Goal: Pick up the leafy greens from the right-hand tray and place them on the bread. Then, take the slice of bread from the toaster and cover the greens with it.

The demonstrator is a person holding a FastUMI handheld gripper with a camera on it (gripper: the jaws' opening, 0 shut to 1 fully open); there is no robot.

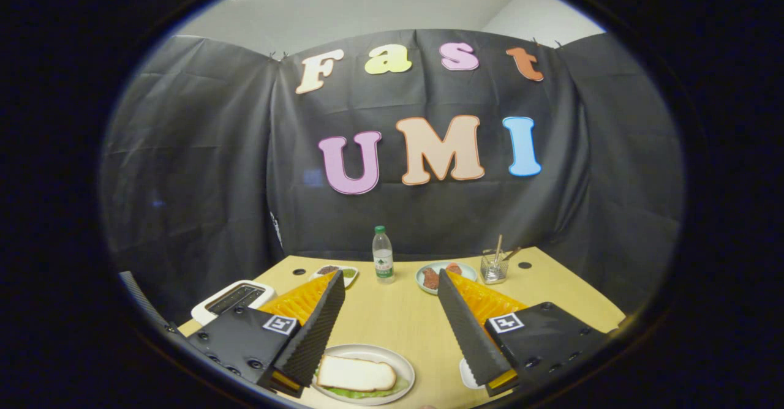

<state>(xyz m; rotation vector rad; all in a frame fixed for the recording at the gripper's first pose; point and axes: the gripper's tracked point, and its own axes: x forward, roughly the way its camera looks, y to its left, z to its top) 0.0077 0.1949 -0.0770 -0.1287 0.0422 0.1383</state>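
Claw: my claw [392, 317] is spread wide, nothing between its fingers.
Sandwich: the bread slice [355, 373] lies flat on the white plate [401, 360], low between my fingers and nearer the left one, with leafy greens [367, 392] peeking from under its near edge (so, by my reckoning, the greens look already covered).
Toaster: the toaster [236, 297] stands beyond my left finger, its slots dark; I cannot tell whether a slice is inside.
Risk: dropping my left finger could clip the plate rim and slide the slice off the greens.
Look: the bread is pale, soft-edged and lightly browned at the crust; the greens are thin and limp.
Tabletop: the tabletop [398, 317] carries a water bottle [383, 255] well ahead.
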